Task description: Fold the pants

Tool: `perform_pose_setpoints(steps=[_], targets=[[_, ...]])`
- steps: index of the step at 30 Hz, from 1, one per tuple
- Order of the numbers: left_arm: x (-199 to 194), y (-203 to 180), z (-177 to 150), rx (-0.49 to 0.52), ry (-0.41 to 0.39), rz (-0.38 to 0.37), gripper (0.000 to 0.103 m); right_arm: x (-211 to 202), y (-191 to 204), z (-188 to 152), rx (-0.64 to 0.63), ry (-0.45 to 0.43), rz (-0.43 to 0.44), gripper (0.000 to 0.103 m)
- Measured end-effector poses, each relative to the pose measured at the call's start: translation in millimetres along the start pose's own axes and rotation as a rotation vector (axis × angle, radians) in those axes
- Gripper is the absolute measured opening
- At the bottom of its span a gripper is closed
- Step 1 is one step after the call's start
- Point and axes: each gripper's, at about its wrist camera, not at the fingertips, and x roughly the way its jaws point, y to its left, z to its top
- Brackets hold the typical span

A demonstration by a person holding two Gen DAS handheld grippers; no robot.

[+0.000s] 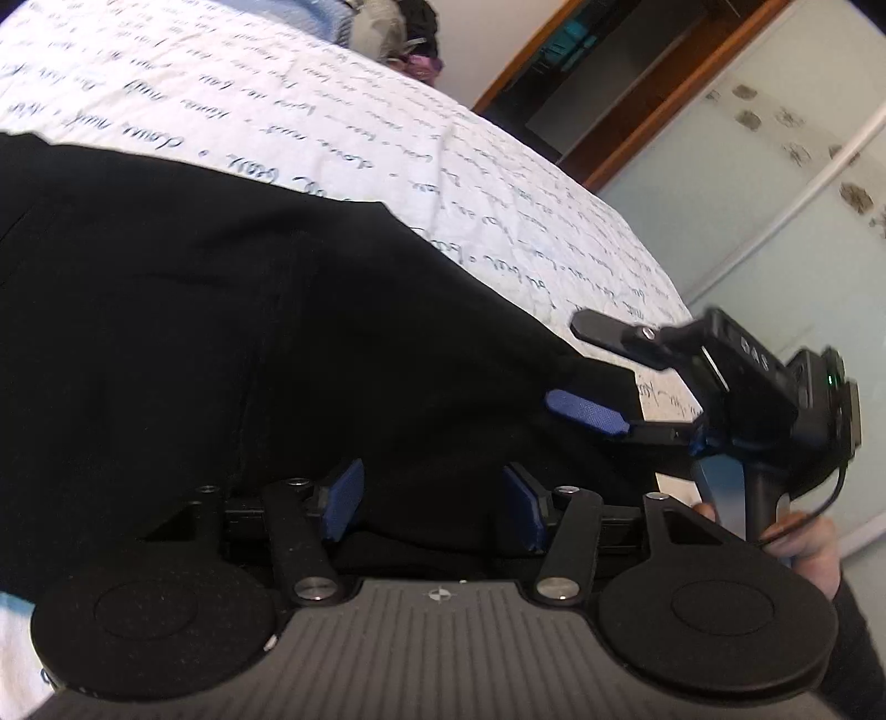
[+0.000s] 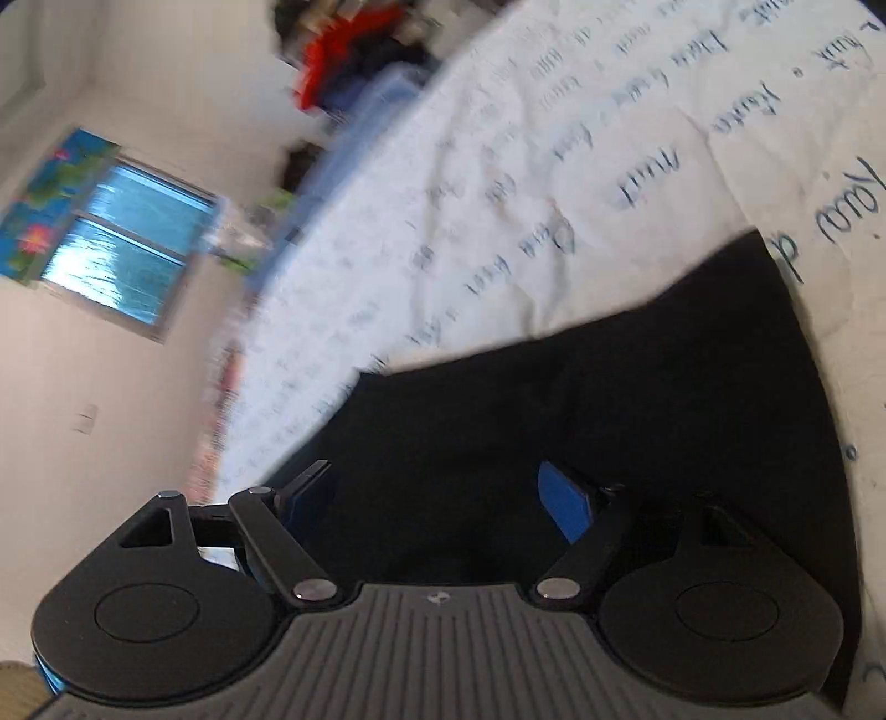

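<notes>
Left claw [image 1: 434, 507] open, blue pads apart, nothing pinched; black pants [image 1: 221, 332] lie under & ahead of it. Right claw [image 2: 437, 498] also open w/ jaws wide, hovering over pants [image 2: 581, 415], no cloth gripped. From left wrist view, right claw [image 1: 570, 365] sits at pants' right edge, one blue pad over the fabric, held by a hand [image 1: 808, 548]. Pants spread flat on bed w/ white bedspread [image 1: 332, 99] printed in handwriting script. Clothes pile [image 2: 354, 50] at far end of bed, blurred.

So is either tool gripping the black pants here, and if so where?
Neither. The left tool and right tool both stand open above the black pants.
</notes>
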Motion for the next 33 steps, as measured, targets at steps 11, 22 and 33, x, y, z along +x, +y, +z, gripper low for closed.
perform_pose_setpoints(steps=[11, 22, 33], targets=[[-95, 2, -20, 0.044, -0.205, 0.185, 0.073, 40, 97, -4, -0.41, 0.007, -0.239, 0.083], [-132, 51, -52, -0.051, -0.263, 0.352, 0.073, 119, 132, -50, -0.678, 0.094, -0.453, 0.092], [-136, 46, -46, -0.032, -0.291, 0.336, 0.073, 119, 133, -64, -0.75, 0.09, -0.461, 0.103]])
